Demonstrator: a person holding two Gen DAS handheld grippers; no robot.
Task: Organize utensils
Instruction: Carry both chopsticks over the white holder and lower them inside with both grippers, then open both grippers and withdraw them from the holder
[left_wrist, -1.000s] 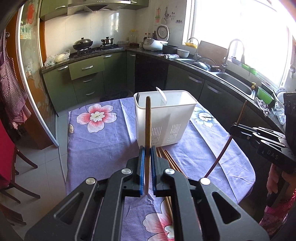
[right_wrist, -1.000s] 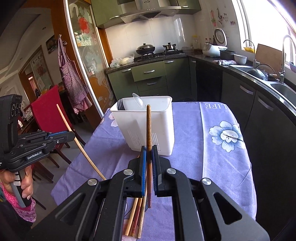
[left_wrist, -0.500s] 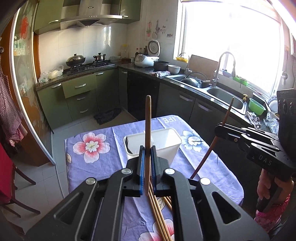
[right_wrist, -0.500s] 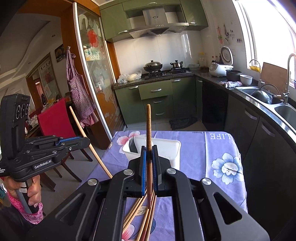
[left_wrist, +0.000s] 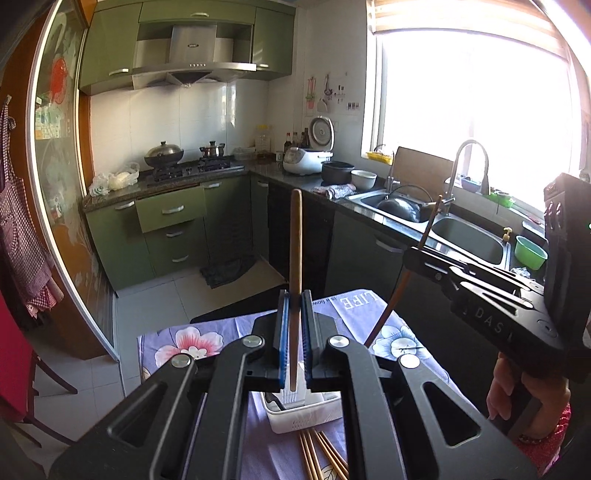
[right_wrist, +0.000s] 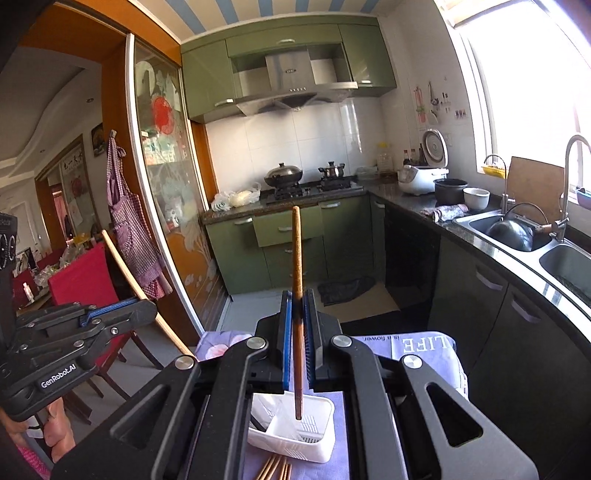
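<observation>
My left gripper (left_wrist: 294, 299) is shut on a brown chopstick (left_wrist: 295, 236) held upright, its lower tip over the white utensil caddy (left_wrist: 306, 417) on the purple flowered tablecloth (left_wrist: 207, 336). My right gripper (right_wrist: 296, 299) is shut on another chopstick (right_wrist: 296, 251), also upright, its tip over the caddy (right_wrist: 295, 432). Each gripper shows in the other's view: the right one (left_wrist: 410, 254) with its stick slanted, the left one (right_wrist: 147, 310) likewise. Several loose chopsticks (left_wrist: 321, 458) lie on the cloth in front of the caddy.
Green kitchen cabinets (left_wrist: 170, 229), a stove with pots (left_wrist: 164, 155) and a sink (left_wrist: 461, 236) run along the back and right walls. A red chair (right_wrist: 85, 280) stands left of the table.
Both grippers have risen well above the table with their chopsticks; the caddy now lies far below, under the stick tips, instead of straight ahead.
</observation>
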